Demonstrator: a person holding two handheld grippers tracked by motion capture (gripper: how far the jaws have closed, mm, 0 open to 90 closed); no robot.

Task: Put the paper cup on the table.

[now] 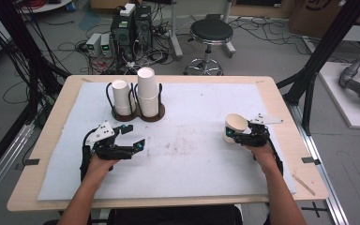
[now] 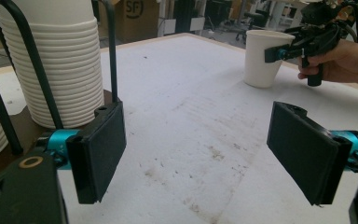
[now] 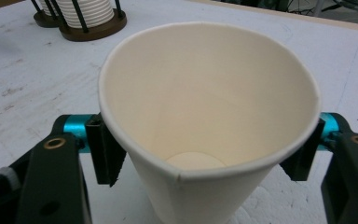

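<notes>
Cables, computer boxes and a stool crowd the floor behind your counter [image 1: 281, 108], which carries a white mat marked with faint stains near its middle. Working from the left: your left tool [image 1: 127, 138] rests at about 8 o'clock on the mat, its jaws spread wide with nothing between them, aimed toward the cup holder [image 1: 136, 114]. That holder sits at about 11 o'clock, with a shorter stack of cups [image 1: 121, 96] on its left and a taller stack of cups [image 1: 147, 90] on its right, both hemmed in by dark wire loops.

At about 3 o'clock, your right tool [image 1: 238, 135] is closed on a single paper cup [image 1: 236, 127], one jaw on each side of the wall just under the rim. In the left gripper view the cup's base appears to rest on the mat, mouth up; I judge you are setting it down or about to lift it.

Keep your squeeze light: the right gripper view shows the rim already pulled slightly out of round, and a thin cup wall may buckle. Hold it upright, and if you release, open both jaws evenly so it does not tip. Keep your left tool well apart from the wire loops.
</notes>
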